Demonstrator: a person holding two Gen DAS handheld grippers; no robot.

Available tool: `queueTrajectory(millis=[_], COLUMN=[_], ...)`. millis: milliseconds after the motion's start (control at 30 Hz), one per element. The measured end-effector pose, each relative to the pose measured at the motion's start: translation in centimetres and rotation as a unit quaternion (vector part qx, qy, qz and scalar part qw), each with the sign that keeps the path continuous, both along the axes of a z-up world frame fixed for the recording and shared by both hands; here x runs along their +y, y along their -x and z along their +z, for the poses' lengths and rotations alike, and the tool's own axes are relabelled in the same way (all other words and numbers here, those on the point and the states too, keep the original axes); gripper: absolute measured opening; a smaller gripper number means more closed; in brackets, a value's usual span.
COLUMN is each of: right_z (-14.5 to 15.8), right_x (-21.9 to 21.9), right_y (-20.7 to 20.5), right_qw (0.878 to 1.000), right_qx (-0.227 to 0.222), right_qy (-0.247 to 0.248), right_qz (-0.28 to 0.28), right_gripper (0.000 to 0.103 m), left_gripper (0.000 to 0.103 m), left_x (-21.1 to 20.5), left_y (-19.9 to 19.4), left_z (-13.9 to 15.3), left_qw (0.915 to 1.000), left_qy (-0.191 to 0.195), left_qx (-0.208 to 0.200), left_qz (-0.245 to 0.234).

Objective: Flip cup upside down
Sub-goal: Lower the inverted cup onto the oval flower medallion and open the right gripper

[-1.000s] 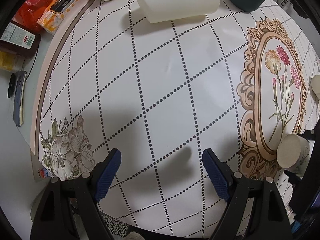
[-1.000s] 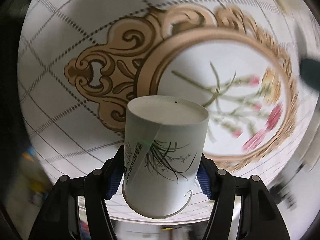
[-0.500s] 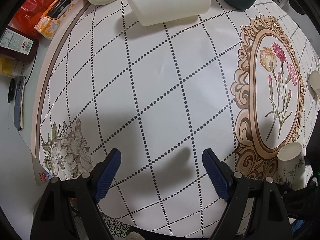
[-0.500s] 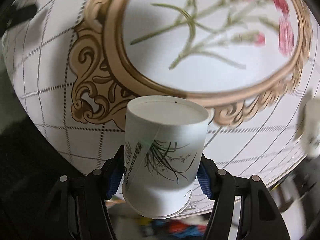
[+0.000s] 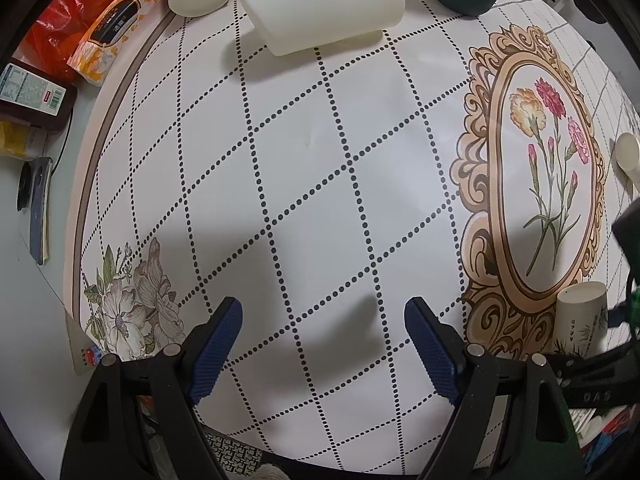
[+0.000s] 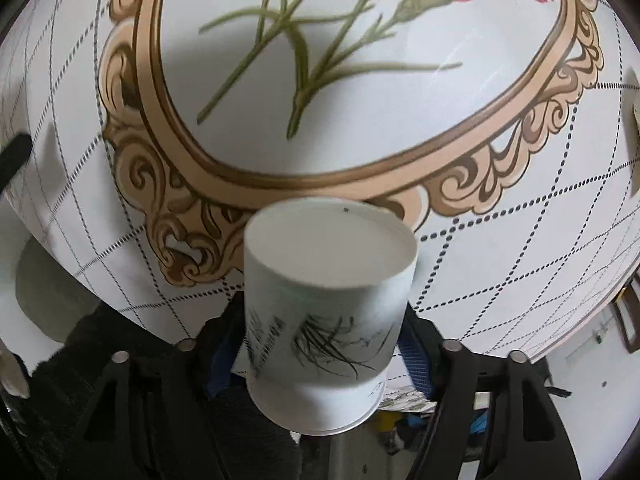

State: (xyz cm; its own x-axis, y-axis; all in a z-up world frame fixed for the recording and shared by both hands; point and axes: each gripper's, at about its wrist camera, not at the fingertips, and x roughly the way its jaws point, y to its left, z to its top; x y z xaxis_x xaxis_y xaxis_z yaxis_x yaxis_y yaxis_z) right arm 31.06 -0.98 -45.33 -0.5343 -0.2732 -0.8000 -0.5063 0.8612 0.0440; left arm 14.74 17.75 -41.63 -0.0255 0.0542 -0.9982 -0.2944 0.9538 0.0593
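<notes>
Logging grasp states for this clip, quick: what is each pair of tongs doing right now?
Left tongs: open, holding nothing, above the tablecloth.
Right tongs: shut on the white paper cup, closed base facing away from the camera.

1. The white cup (image 5: 582,318) carries a column of small dark print beside its ink-grass drawing; the characters are too small and blurred to read in either view.
2. The orange tissue pack (image 5: 114,30) has a dark label with pale characters, unreadable.
3. The dark bottle (image 5: 34,98) bears a white label with fine print and a barcode, illegible.
</notes>
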Motion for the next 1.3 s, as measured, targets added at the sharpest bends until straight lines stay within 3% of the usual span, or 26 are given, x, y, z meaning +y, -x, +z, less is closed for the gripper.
queueTrajectory(millis=[300,400,500,733,800,900,1033,1167,1200,1300], right_z=[2.0,2.8,3.3,7.9,9.3,11.8,13.6,12.8,13.2,12.7], right_x=[0.6,1.2,1.3,0.2,-0.3,-2.0,-4.0,-3.5,-3.6,-3.8], right_y=[-4.9,-6.1,-6.5,-9.4,-10.3,-11.7,-12.0,-8.6,-8.0,-6.3], right_qw=[0.999,0.999,0.998,0.985,0.976,0.951,0.901,0.854,0.863,0.85], right_qx=[-0.033,-0.043,-0.059,-0.161,-0.198,-0.277,-0.392,-0.477,-0.461,-0.483], right_qy=[-0.001,-0.006,-0.013,-0.061,-0.081,-0.113,-0.148,-0.18,-0.194,-0.198], right_qz=[0.004,0.01,0.012,-0.027,-0.045,-0.075,-0.114,-0.105,-0.074,-0.07], right_gripper=[0.077,0.062,0.062,0.062,0.062,0.062,0.062,0.062,0.062,0.062], left_gripper=[0.083,0.083,0.083,0.083,0.083,0.083,0.083,0.083,0.083,0.083], left_x=[-0.1,-0.2,-0.6,-1.6,-1.8,-2.2,-2.8,-3.4,-3.5,-4.7], left_y=[-0.1,-0.1,0.0,-0.6,-0.8,-1.2,-1.7,-2.2,-2.3,-2.5], left_z=[0.1,0.1,0.2,0.4,0.5,0.7,1.0,0.9,0.9,0.9], left_qw=[1.0,1.0,1.0,1.0,0.9999,0.9998,0.9995,0.9993,0.9992,0.9988], left_qy=[-0.001,-0.002,-0.002,-0.003,-0.003,-0.004,-0.007,-0.011,-0.013,-0.019], left_qx=[0.0,0.0,0.001,0.003,0.002,0.002,0.003,0.006,0.006,0.005], left_qz=[-0.001,-0.002,-0.004,-0.009,-0.013,-0.019,-0.029,-0.035,-0.037,-0.045])
